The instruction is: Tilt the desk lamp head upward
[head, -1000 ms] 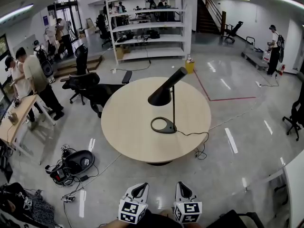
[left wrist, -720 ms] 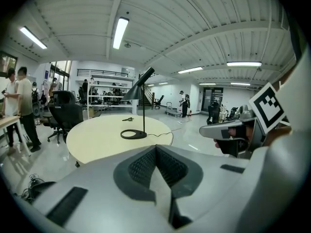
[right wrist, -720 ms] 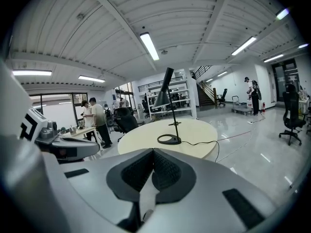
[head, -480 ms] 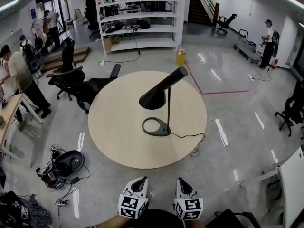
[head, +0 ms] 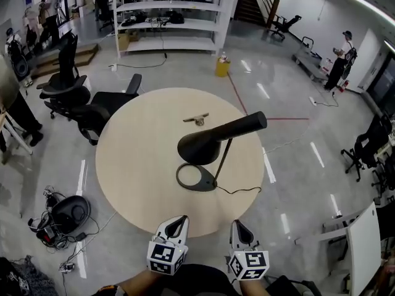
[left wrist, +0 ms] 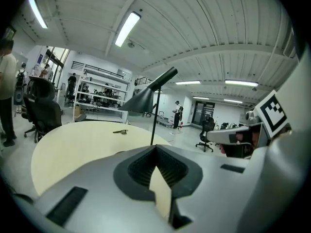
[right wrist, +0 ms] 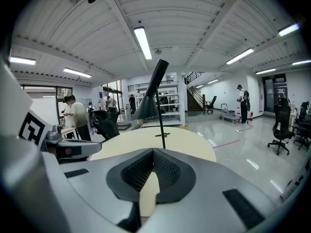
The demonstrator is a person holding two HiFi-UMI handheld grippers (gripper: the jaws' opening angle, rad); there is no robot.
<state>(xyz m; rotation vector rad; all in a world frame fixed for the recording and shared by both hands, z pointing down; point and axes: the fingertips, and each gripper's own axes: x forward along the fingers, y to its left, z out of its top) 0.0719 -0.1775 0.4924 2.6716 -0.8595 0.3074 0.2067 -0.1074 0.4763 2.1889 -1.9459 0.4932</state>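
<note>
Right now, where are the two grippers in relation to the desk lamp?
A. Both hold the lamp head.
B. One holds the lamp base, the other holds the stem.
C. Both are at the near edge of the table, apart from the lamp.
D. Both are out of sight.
C: in the head view the left gripper and the right gripper are at the near edge of the round table, with bare tabletop between them and the desk lamp.

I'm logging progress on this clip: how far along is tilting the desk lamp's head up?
Done: nothing yet; the lamp head slopes down toward the round table. In hand: nothing; the left gripper and right gripper are shut and empty, by the table's near edge, apart from the lamp. Left: reach the head, grip it and tilt it upward.
</note>
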